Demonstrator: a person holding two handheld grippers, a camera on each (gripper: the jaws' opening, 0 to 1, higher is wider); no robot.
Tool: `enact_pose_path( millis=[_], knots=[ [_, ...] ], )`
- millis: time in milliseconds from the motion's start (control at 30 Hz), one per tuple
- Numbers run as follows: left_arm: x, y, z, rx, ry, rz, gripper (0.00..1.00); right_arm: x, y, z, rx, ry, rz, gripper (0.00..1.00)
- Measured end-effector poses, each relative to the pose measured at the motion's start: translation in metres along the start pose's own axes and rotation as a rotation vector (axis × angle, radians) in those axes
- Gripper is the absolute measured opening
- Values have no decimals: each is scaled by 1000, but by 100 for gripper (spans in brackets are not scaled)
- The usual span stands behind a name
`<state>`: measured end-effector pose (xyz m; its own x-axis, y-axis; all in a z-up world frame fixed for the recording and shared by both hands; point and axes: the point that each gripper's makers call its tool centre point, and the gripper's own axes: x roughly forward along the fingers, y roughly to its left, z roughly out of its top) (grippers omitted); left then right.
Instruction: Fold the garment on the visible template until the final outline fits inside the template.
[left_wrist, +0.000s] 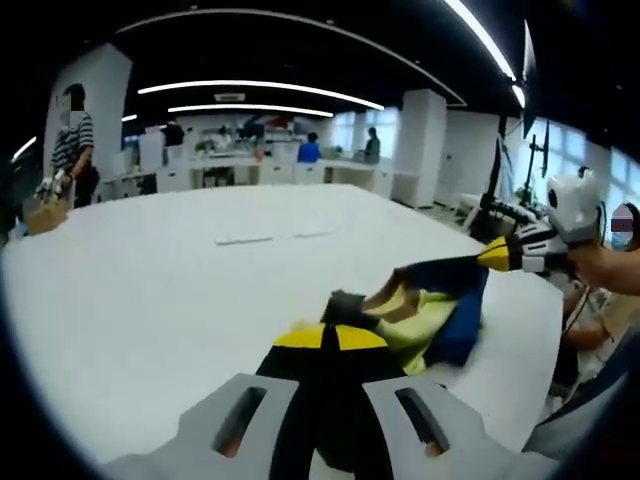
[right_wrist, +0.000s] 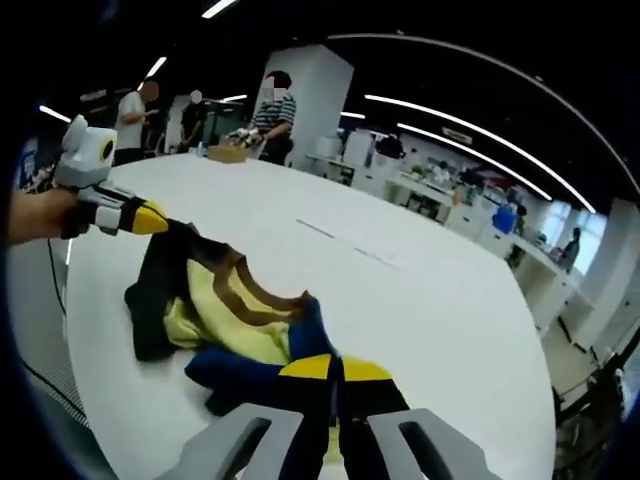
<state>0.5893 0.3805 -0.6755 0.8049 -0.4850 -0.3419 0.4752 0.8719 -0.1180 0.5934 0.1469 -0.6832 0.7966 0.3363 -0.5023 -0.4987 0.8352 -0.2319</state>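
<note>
Holding the garment (right_wrist: 235, 320) by two ends, I keep it strung out between my hands over the white surface (left_wrist: 150, 290). My left gripper (left_wrist: 330, 338) has its jaws clenched on one dark edge. My right gripper (right_wrist: 333, 370) has its jaws clenched on the other end. The cloth's long way runs from one hand to the other, and the middle sags in a bunch on the surface. Both hands are equally near. I think it needs spreading flat next. I can't make out the template.

Right gripper (right_wrist: 336, 372) clamped on garment (right_wrist: 232, 318); left gripper (right_wrist: 152, 219) grips its far edge above white table (right_wrist: 420, 300).
</note>
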Motion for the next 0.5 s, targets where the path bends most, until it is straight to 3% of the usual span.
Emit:
enact_pose_path(
  millis=[500],
  knots=[
    [-4, 12, 43, -26, -88, 17, 0, 1, -30, 19, -6, -7, -22, 0]
  ],
)
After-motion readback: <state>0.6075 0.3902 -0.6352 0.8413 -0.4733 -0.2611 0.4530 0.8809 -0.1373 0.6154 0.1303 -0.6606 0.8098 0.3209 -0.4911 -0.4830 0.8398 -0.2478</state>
